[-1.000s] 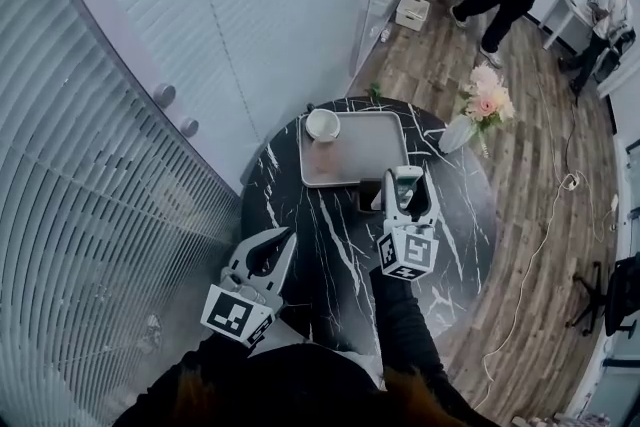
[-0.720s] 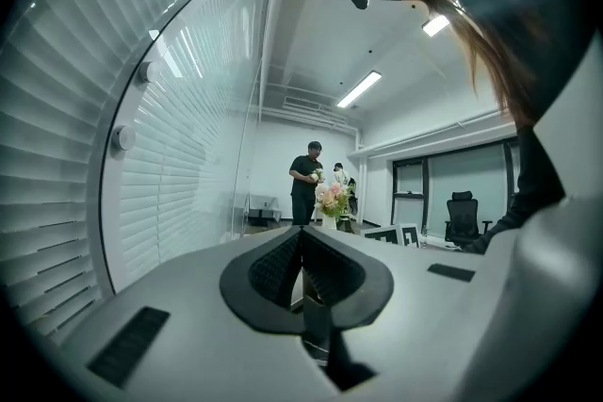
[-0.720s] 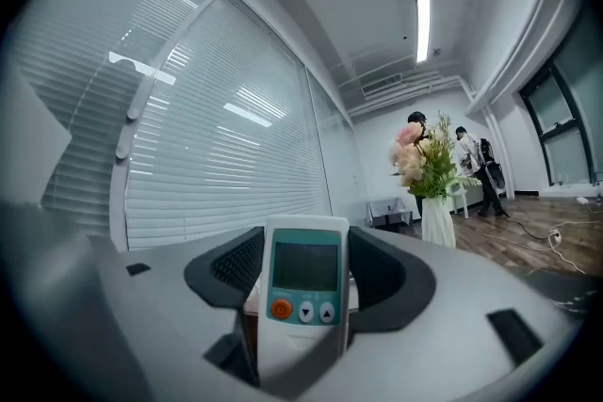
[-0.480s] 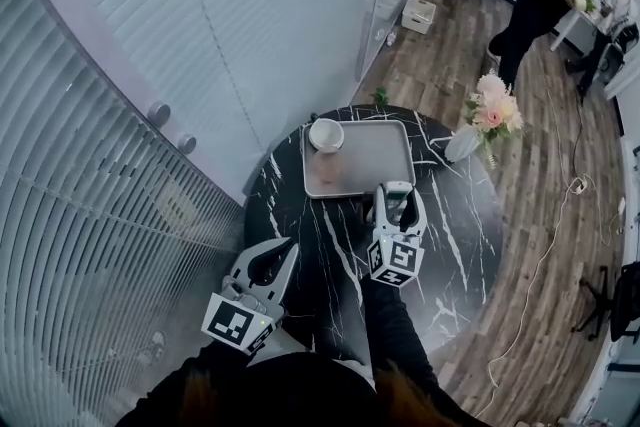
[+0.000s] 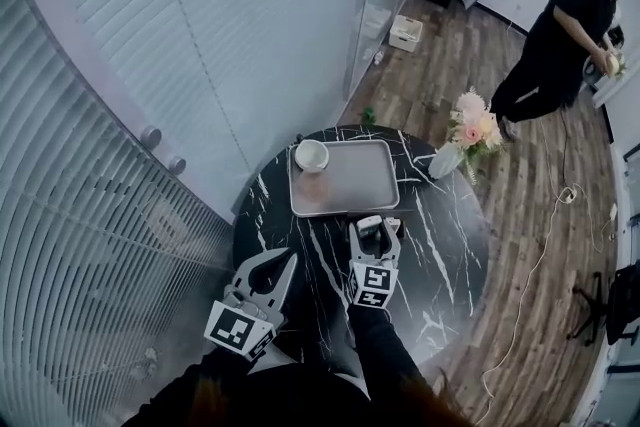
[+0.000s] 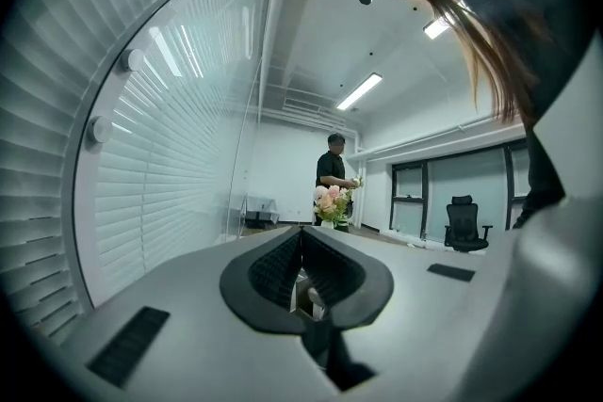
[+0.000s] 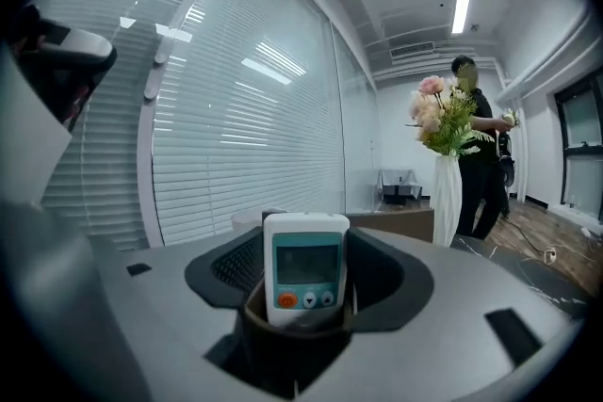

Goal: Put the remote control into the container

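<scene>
The right claw (image 5: 370,226) had drawn back from the tray (image 5: 360,177) toward six o'clock, gripping the remote control (image 7: 305,266). The remote's base apparently sat in the container (image 7: 292,336) already. The left claw (image 6: 301,235) was closed and empty.

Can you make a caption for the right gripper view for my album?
Right gripper holding a white remote control upright, its bottom in a dark container, pink flowers behind.
</scene>
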{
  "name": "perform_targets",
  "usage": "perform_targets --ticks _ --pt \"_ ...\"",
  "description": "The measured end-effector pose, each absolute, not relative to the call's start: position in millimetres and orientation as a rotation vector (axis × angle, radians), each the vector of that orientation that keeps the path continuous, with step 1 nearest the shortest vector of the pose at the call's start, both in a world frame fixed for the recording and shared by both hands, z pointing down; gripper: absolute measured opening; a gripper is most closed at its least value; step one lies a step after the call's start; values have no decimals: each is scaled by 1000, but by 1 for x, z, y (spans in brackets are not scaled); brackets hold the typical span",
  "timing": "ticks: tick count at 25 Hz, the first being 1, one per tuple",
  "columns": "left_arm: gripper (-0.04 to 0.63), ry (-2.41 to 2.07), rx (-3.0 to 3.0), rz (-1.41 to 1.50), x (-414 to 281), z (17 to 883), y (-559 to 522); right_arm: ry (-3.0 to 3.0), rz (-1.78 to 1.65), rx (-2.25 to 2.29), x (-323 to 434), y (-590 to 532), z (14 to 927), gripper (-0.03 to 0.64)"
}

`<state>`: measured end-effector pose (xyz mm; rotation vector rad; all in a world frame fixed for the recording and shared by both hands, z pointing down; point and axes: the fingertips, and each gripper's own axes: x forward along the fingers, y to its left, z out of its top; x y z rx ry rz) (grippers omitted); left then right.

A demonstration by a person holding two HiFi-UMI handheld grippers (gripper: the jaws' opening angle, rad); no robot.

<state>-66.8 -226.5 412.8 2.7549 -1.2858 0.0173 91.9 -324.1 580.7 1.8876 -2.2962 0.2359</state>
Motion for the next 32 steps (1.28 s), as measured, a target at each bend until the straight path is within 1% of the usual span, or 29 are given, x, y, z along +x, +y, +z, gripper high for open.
perform_targets --ticks 5,13,14,17,18,20,24,32 --pt "9 -1275 2763 6 -60 410 -226 -2293 231 1859 94 -322 583 275" --pt "9 -1298 2761 5 -63 407 -222 -2361 172 1911 98 -325 548 274" --pt "9 -1299 2762 3 -64 407 -221 -2372 159 1917 99 -326 543 258" --pt "9 -1301 2766 -4 -64 411 -221 -2401 110 1918 100 -330 534 109" --pt "9 -1303 2767 -6 -64 412 -220 -2409 97 1919 102 -332 532 72" --pt "9 -1307 2769 -7 -63 413 -219 -2421 76 1930 106 -333 525 38" --pt "9 -1310 2768 -2 -65 406 -216 -2454 42 1962 112 -329 494 18" --pt "9 -1300 2780 -17 -60 410 -215 -2518 -69 2013 128 -305 448 17"
